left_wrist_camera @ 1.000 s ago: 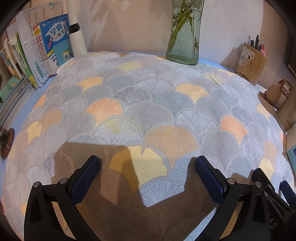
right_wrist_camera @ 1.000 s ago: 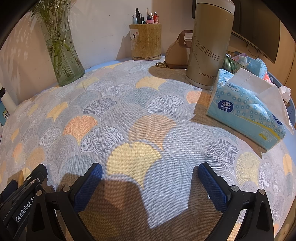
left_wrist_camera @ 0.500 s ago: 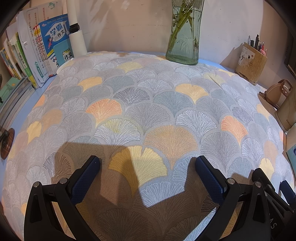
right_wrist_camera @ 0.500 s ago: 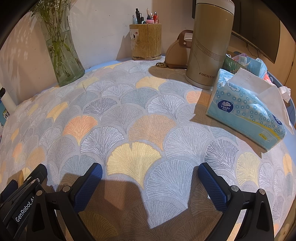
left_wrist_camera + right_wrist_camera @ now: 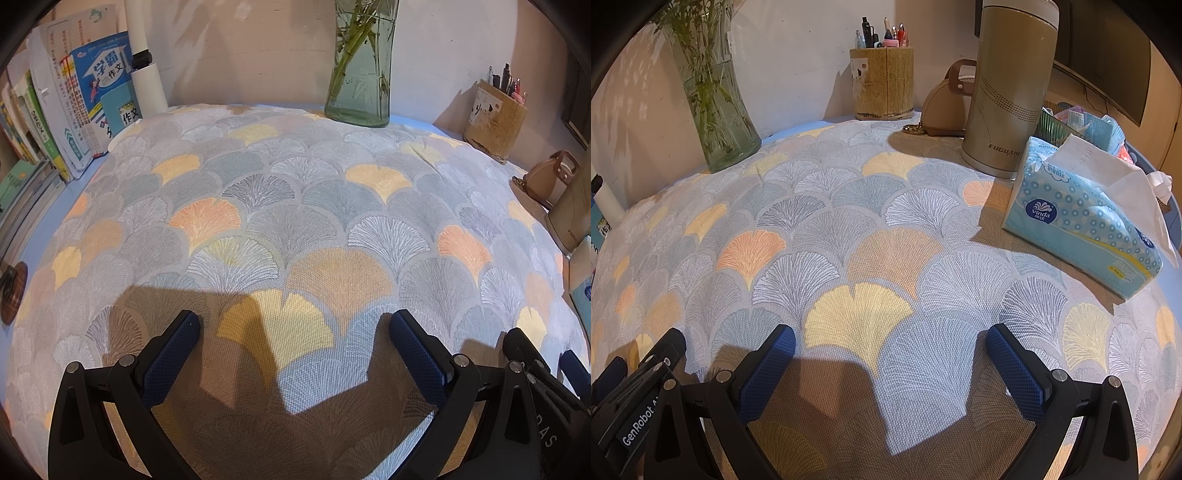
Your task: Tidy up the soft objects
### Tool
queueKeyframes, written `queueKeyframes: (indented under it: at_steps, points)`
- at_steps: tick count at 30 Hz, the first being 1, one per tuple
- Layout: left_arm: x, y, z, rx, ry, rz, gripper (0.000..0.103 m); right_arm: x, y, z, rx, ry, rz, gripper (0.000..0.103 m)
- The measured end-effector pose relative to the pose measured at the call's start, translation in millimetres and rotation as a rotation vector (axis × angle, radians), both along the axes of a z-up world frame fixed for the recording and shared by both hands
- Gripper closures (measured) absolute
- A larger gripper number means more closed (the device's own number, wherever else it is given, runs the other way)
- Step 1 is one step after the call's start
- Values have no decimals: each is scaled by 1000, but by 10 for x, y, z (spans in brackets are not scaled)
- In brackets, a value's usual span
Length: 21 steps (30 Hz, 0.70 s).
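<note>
In the left wrist view the cloth [image 5: 295,206], a woven sheet printed with ginkgo fans, lies spread flat over the desk and fills most of the picture, reaching back to the vase [image 5: 360,62] and nearly to the books [image 5: 74,110] and pen pot [image 5: 493,118]; it looks light, limp and thin, likely to drape and wrinkle rather than hold shape, and its weave should give the pads some bite; a near edge or corner seems the best place to pinch, though none shows here, since the flat middle offers no fold to catch; the left gripper [image 5: 291,354] hangs low over the near part of the cloth, pointing forward, its jaws spread wide and holding nothing, the right tool's black frame just beside it at the lower right; in the right wrist view the same cloth [image 5: 849,206] runs under the flask [image 5: 1012,88] and tissue pack [image 5: 1082,221], both of which would weigh it down if it were pulled; the right gripper [image 5: 890,362] sits in a matching pose, low and level over the near cloth, jaws wide apart and empty; whether either tool touches the cloth I cannot tell.
</note>
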<state>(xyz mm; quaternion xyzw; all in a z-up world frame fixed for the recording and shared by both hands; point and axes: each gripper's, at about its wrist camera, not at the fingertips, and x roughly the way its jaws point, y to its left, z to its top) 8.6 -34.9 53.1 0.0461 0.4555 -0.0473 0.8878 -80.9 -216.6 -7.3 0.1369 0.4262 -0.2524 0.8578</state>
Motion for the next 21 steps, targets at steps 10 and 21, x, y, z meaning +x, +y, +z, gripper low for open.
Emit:
queueKeyframes:
  at_steps: [10,21]
  points:
    - [-18,-7,-2,2,-1,2,0,-28,33,11,-3,1,-11,0]
    - [-14,0,0,1,-1,1,0,-24,28,8,-2,1,-9,0]
